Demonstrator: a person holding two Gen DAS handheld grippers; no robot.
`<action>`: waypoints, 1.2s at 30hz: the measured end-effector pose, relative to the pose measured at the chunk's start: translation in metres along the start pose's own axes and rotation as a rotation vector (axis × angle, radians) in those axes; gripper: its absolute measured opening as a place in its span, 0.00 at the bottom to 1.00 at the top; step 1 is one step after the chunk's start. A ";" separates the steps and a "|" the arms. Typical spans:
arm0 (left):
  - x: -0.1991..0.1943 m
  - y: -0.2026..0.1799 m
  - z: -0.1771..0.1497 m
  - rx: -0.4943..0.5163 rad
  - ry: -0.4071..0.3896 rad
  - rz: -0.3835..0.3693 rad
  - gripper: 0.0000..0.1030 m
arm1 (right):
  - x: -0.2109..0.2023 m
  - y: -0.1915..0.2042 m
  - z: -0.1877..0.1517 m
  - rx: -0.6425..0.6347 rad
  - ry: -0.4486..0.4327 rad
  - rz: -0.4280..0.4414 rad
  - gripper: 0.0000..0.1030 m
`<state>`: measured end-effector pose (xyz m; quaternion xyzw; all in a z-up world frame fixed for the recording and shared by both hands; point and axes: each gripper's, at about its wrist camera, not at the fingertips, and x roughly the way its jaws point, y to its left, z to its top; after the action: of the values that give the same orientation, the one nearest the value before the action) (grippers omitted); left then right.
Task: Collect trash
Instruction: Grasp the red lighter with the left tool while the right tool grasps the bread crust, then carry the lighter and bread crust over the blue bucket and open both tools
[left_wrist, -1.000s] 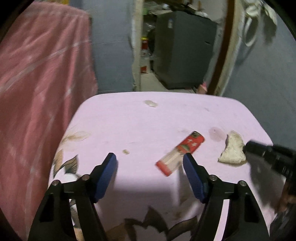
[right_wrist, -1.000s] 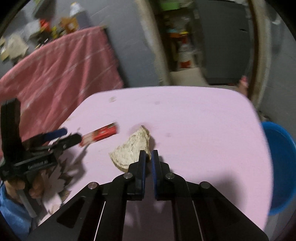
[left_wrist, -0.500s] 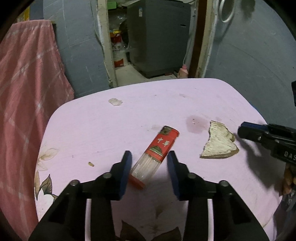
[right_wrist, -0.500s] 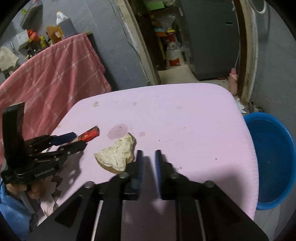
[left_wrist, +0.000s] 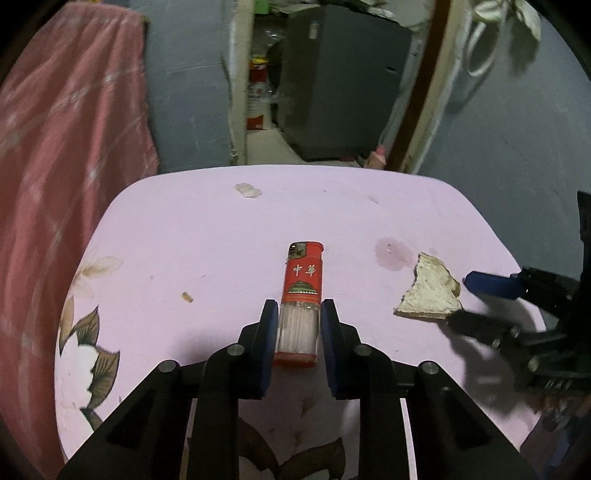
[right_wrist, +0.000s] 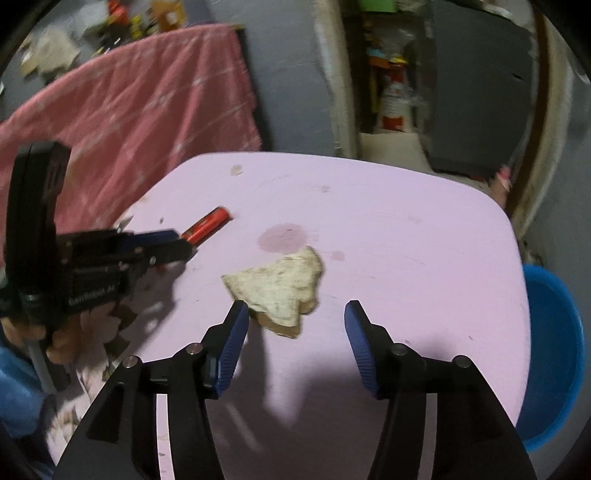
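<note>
One blue basin (right_wrist: 554, 354) beside the table (right_wrist: 406, 229); pink cloth (right_wrist: 147, 99) behind.

Pink table (left_wrist: 207, 229), floral print at near left edge; pink checked cloth (left_wrist: 55, 155) hung at left; grey walls (left_wrist: 517, 155); far doorway (left_wrist: 258, 147) with pale frame; grey cabinet (left_wrist: 340, 92) beyond; blue tub (right_wrist: 554, 350) on floor at right; dim light

Lighter (left_wrist: 301, 295) left of bread scrap (left_wrist: 430, 291) – both on table (left_wrist: 207, 229)

Dim room, hard shadows cast forward on tabletop (left_wrist: 207, 229), fisheye-bent edges (right view motion-blurred)
</note>
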<state>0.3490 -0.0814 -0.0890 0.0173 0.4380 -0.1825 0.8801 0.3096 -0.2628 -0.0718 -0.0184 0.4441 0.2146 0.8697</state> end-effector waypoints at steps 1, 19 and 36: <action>-0.001 0.001 0.000 -0.013 -0.002 0.006 0.19 | 0.002 0.003 0.000 -0.024 0.003 -0.001 0.53; -0.010 0.003 -0.002 -0.101 -0.021 0.047 0.18 | 0.014 0.018 0.009 -0.109 0.044 -0.049 0.51; -0.020 -0.041 -0.005 -0.097 -0.120 -0.008 0.18 | -0.038 -0.007 -0.017 0.023 -0.206 -0.113 0.51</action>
<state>0.3208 -0.1128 -0.0711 -0.0379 0.3930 -0.1651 0.9038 0.2794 -0.2865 -0.0536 -0.0112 0.3529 0.1610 0.9216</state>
